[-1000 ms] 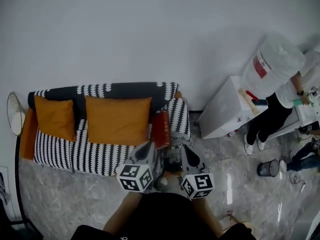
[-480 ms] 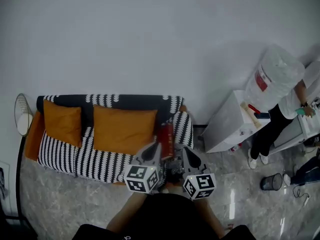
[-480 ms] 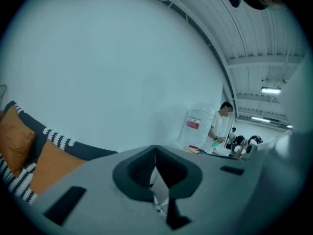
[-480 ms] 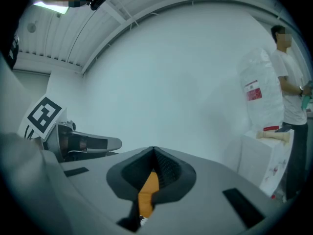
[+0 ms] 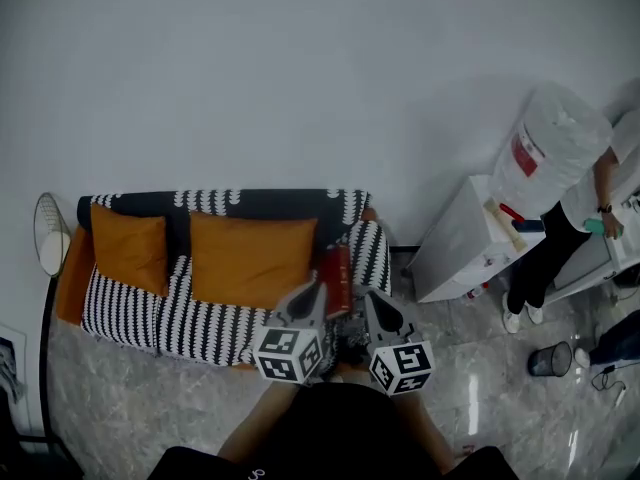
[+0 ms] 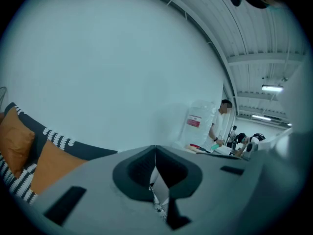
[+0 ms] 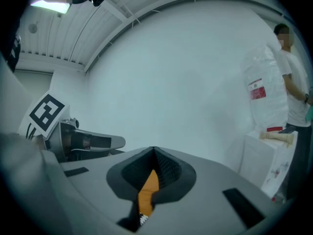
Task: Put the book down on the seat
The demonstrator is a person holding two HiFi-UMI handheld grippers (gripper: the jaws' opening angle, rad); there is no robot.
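Observation:
A red book (image 5: pixel 335 279) rests on the right end of the black-and-white patterned sofa seat (image 5: pixel 190 318), beside the armrest (image 5: pixel 370 253). Whether it lies flat or leans I cannot tell. My left gripper (image 5: pixel 316 290) hangs just left of the book with its jaws shut on nothing; in the left gripper view (image 6: pixel 155 148) the tips meet. My right gripper (image 5: pixel 368 298) is just right of the book, also shut and empty (image 7: pixel 154 151). The right gripper view shows the left gripper (image 7: pixel 83 142) at its left.
Two orange cushions (image 5: pixel 250 258) (image 5: pixel 128 246) lean on the sofa back. To the right are a white cabinet (image 5: pixel 462 240), a person in white (image 5: pixel 560 168) and a dark bin (image 5: pixel 548 360). A round white object (image 5: pixel 48 233) stands at the sofa's left end.
The left gripper has shifted a little right and up, closer to the book. The sofa sits further right in the picture. The right gripper has barely moved.

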